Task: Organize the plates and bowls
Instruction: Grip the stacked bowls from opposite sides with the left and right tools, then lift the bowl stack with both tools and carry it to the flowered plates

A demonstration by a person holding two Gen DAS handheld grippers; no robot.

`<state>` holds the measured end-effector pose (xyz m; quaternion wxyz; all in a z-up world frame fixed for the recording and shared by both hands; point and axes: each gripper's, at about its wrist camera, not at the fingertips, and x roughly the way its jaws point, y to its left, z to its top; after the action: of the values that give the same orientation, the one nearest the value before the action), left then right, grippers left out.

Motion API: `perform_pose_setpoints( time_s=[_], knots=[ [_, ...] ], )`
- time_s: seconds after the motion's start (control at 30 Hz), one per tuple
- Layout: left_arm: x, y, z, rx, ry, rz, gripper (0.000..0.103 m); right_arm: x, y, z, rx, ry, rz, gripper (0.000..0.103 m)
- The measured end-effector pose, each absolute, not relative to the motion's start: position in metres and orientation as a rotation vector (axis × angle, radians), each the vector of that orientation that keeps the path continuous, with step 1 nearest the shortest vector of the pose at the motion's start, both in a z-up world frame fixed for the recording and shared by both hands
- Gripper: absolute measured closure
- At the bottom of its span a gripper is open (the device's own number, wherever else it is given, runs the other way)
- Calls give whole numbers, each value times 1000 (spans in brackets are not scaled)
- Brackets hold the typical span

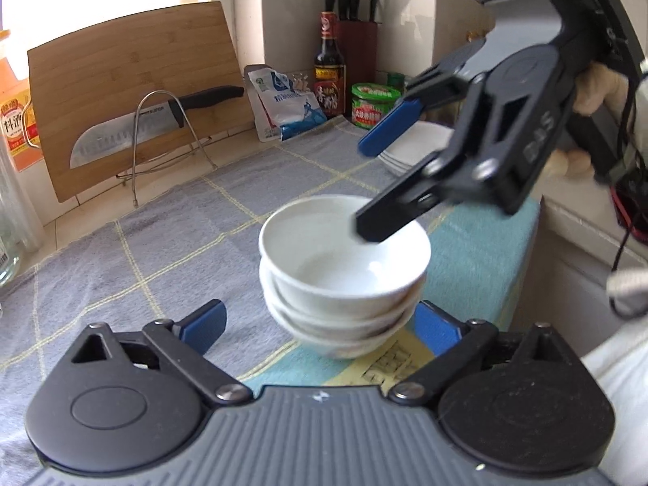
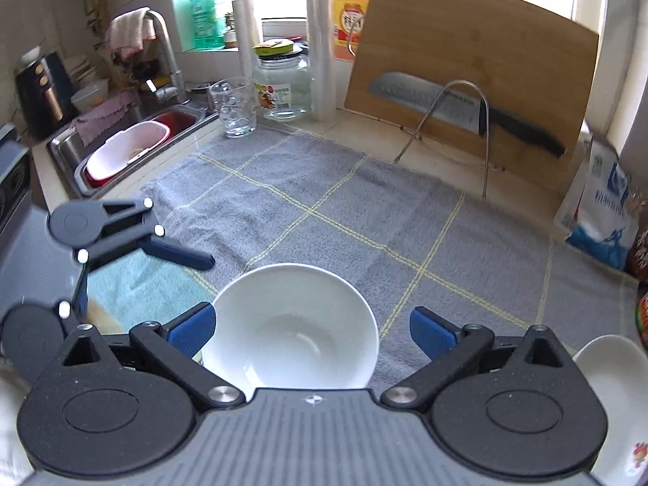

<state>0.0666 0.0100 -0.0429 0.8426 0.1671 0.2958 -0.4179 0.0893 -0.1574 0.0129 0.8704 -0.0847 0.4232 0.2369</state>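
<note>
My left claw [image 1: 320, 324] stands wide, its ribbed blue pads [image 1: 204, 326] either side of a stack of bowls [image 1: 344, 279] and clear of it, gripping nothing. The bowls are smooth, glossy white ceramic, round and deep, nested unevenly so the lower rims jut out beneath the top one. They sit on a soft, nubby grey towel [image 1: 162, 243] crossed with thin yellow lines, near where it meets a pale teal cloth [image 1: 486, 251].

My right claw [image 1: 366, 190] hangs over the top bowl, spread as far as it goes and empty; one matte black finger [image 1: 384, 218] dips across the rim into the bowl's mouth, the other, faced in blue, sticks out above and behind it. From the right wrist camera the top bowl [image 2: 289, 324] fills the gap between the blue pads [image 2: 190, 328], neither pressing on it.

Behind the right claw lies a low stack of shallow white plates [image 1: 409, 146], thin-edged and glazed. At the far edge a flat bamboo cutting board [image 1: 133, 93] leans on the wall, streaky in grain, with a dimpled steel knife [image 1: 133, 129] on a bent wire rack [image 1: 170, 141] in front. A dark glass sauce bottle [image 1: 329, 69] and a crinkled plastic bag [image 1: 287, 101] stand in the tiled corner.
</note>
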Motion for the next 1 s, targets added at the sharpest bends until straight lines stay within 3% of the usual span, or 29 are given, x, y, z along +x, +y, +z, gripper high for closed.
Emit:
perform_pose_setpoints(
  time_s=[0.6,1.0],
  knots=[
    [97,3,-88,452,734,-964,4,65,-144,-77,-438,1010,448,0],
    [111,-14,-95,523,756,-1014,5,89,-150,-94,-419,1025,558,0]
  ],
)
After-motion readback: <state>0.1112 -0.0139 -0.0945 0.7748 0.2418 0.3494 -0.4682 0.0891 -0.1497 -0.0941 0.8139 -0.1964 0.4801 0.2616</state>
